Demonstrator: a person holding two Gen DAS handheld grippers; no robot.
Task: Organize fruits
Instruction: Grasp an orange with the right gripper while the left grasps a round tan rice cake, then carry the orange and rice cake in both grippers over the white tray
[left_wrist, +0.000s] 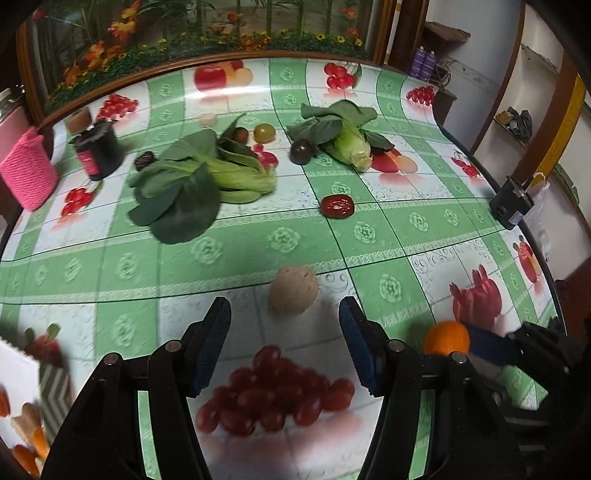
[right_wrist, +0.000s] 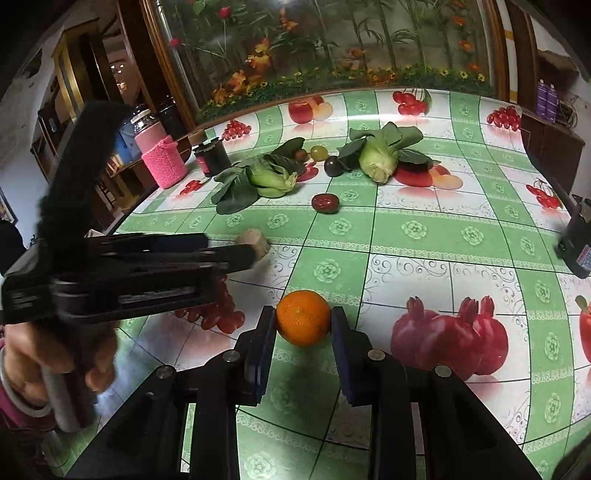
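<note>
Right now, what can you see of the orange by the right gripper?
The orange is small, round and bright, with dimpled skin and a tiny pale dot on top. It sits whole on the tablecloth, between the right gripper's blue-padded fingers. Both pads stand close beside it; firm contact isn't clear.

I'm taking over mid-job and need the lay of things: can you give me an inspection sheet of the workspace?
Surface: table under a glossy green-and-white cloth printed with fruit.
Job's things: orange between the right tool's fingers; walnut just ahead of the left tool; red date mid-table; dark plum and green tomato farther back.
Clutter: two bunches of greens; black jar; pink knitted holder.
Grippers: left tool open, empty; right tool open around the orange, contact unclear.
Cables: wires beside purple cans, off the table.
Surroundings: framed flower picture behind; shelves at the right.
</note>
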